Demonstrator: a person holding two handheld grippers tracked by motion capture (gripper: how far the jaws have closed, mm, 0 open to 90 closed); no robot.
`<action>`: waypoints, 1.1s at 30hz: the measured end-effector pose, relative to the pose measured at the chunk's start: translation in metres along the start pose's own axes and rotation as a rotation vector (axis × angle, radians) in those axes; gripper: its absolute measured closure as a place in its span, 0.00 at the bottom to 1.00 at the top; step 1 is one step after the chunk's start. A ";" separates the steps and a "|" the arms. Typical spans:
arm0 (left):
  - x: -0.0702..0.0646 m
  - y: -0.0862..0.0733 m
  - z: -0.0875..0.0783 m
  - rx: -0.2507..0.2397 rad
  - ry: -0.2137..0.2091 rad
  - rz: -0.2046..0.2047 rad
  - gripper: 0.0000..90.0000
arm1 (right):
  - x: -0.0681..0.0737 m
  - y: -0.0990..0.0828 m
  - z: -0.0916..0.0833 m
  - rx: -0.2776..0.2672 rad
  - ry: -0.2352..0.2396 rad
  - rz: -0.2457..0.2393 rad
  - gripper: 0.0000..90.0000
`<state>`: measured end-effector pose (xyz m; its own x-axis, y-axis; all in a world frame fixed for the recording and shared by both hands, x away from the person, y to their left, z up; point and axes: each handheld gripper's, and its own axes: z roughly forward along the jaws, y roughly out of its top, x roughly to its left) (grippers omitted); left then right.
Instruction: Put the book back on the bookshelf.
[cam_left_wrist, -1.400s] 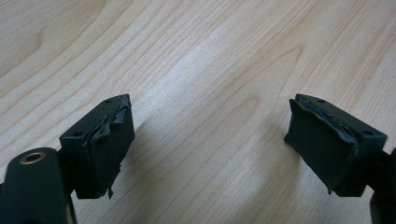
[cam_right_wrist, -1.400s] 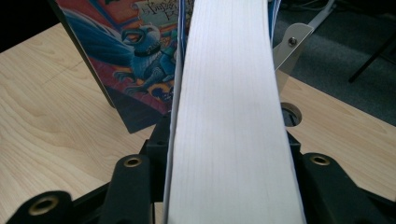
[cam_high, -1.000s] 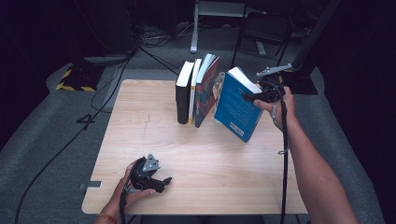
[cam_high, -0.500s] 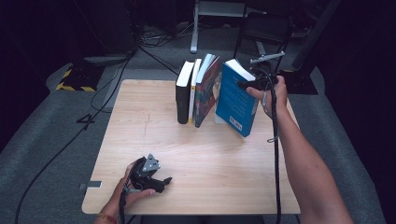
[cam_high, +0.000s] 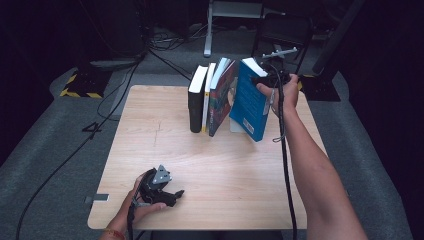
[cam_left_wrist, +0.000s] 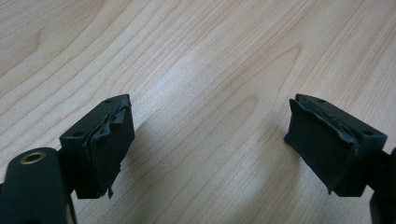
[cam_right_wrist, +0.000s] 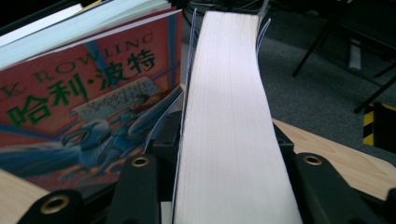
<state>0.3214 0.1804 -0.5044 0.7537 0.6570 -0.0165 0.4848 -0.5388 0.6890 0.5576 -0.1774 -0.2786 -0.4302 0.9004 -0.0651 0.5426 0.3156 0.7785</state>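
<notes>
A thick blue book (cam_high: 249, 100) stands tilted at the right end of a row of books, and my right gripper (cam_high: 267, 79) is shut on its upper edge. The book's white page block (cam_right_wrist: 226, 126) runs up between the jaws in the right gripper view. Just left of it leans a red and blue illustrated book (cam_high: 221, 97), whose cover (cam_right_wrist: 88, 98) sits close beside the held book. A black book (cam_high: 195, 99) and a white one (cam_high: 206, 97) stand upright further left. My left gripper (cam_high: 172, 196) rests open on the table near the front edge, its pads (cam_left_wrist: 109, 140) wide apart over bare wood.
The wooden table (cam_high: 160, 145) has free room between the book row and the left gripper. A white bookend foot (cam_high: 234, 125) shows under the blue book. Cables and stand legs (cam_high: 210, 30) lie on the grey floor behind the table.
My right gripper has carried the blue book left and more upright, toward the leaning red and blue book. The left gripper has stayed put.
</notes>
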 end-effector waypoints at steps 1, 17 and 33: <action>0.000 0.000 0.000 -0.001 0.001 0.001 0.16 | 0.000 0.001 0.001 -0.006 -0.003 0.010 0.66; -0.001 0.000 0.000 -0.001 0.000 -0.001 0.17 | 0.006 -0.006 -0.025 -0.063 -0.031 0.005 0.66; -0.001 0.000 0.000 -0.001 -0.007 0.004 0.16 | 0.005 0.004 0.010 -0.101 -0.050 0.037 0.66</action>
<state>0.3209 0.1793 -0.5045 0.7586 0.6513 -0.0188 0.4815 -0.5410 0.6895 0.5654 -0.1689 -0.2823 -0.3733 0.9255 -0.0641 0.4806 0.2521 0.8399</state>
